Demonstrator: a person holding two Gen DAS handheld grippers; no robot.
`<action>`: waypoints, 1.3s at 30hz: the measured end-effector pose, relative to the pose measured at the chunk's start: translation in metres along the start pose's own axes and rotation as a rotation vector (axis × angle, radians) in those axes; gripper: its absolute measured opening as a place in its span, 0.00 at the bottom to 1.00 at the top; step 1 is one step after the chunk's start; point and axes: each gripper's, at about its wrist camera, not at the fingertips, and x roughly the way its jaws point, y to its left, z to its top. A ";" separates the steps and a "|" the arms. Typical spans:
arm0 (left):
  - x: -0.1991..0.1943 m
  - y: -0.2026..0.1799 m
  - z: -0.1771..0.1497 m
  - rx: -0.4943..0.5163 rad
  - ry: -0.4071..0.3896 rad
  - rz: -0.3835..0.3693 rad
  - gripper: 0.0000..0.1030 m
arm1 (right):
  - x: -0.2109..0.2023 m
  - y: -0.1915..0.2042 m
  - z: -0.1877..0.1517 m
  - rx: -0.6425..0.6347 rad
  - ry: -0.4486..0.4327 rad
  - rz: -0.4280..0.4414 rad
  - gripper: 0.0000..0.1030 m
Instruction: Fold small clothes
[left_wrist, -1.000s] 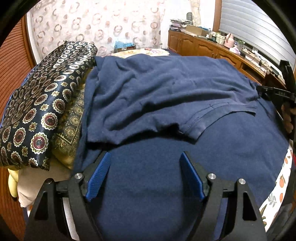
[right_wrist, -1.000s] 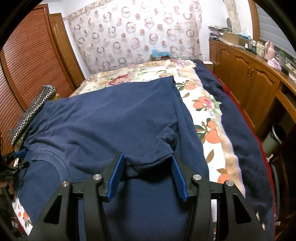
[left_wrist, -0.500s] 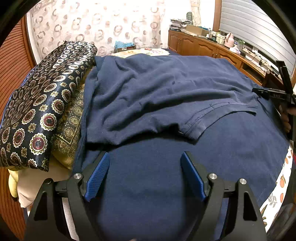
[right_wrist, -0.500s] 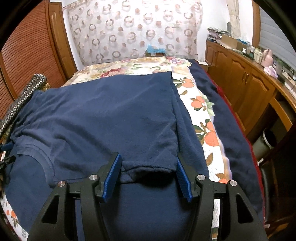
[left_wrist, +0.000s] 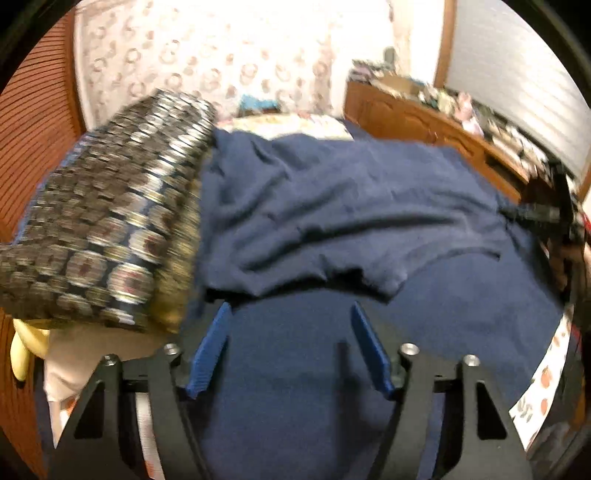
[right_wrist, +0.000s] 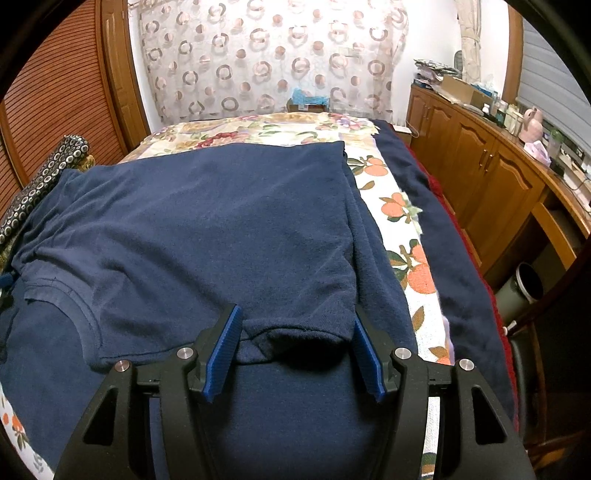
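Folding is barely begun, as I read it: your navy T-shirt (right_wrist: 207, 229) lies spread on the bed (right_wrist: 399, 218) over a navy blanket (right_wrist: 454, 258), w/ only the near edge doubled over and wrinkled. Main folds are still to do. Your right gripper (right_wrist: 295, 343) has jaws apart, straddling a bunched hem, not pinching it. Your left gripper (left_wrist: 291, 347) has jaws closing, nothing btwn them yet; the shirt edge sits just beyond the tips.

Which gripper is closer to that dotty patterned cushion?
Left. The left gripper sits right beside the patterned cushion, its jaws closing on nothing. The right gripper is across the navy T-shirt.
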 end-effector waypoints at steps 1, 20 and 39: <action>-0.006 0.004 0.002 -0.024 -0.020 0.004 0.54 | 0.000 0.000 0.000 0.000 0.000 0.000 0.59; 0.032 0.013 0.017 0.008 0.065 0.146 0.31 | 0.000 0.000 -0.001 -0.003 0.000 0.000 0.59; -0.027 -0.003 0.031 0.038 -0.121 0.077 0.04 | -0.001 0.000 -0.001 -0.007 0.000 -0.002 0.59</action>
